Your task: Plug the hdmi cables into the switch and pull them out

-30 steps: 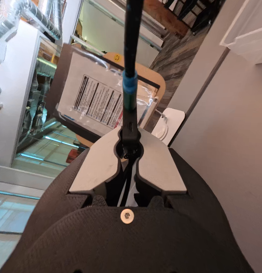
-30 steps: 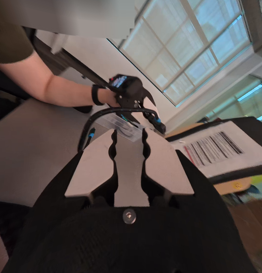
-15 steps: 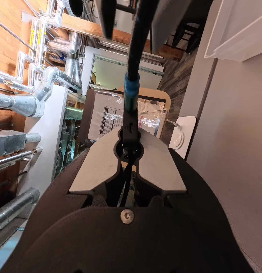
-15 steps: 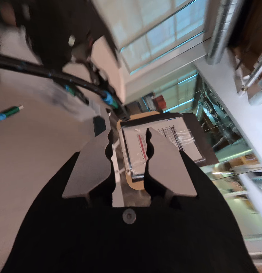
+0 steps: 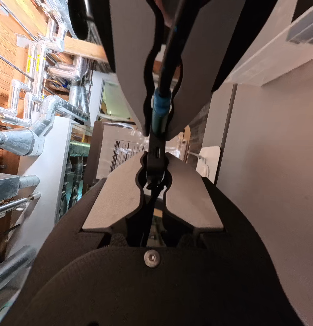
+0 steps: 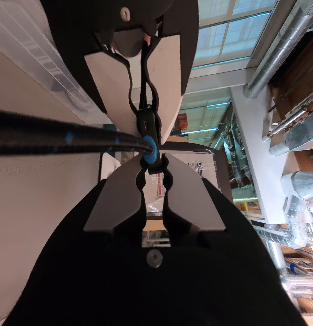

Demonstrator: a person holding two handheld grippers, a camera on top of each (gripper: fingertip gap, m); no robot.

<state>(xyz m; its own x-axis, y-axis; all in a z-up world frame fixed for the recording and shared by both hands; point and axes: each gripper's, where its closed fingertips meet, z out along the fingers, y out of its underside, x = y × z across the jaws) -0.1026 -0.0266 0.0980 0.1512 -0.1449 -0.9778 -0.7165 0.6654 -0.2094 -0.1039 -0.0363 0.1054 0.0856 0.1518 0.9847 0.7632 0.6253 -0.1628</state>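
My left gripper is shut on the small black switch and holds it in the air. A black braided HDMI cable with a blue and green collar is plugged into the switch's far end. My right gripper comes in from the top, its fingers closed around that plug. In the right wrist view my right gripper grips the plug by the blue collar. The switch sits just beyond it in the left gripper. The cable runs off to the left.
The grey table fills the right side of the left wrist view, with a clear plastic bin on it. A board holding a printed sheet in plastic and a white pad lie beyond. The bin also shows in the right wrist view.
My right gripper has swung in from the table to face the left one, and its fingers have narrowed onto the plug. My left gripper kept hold of the switch and tilted slightly.
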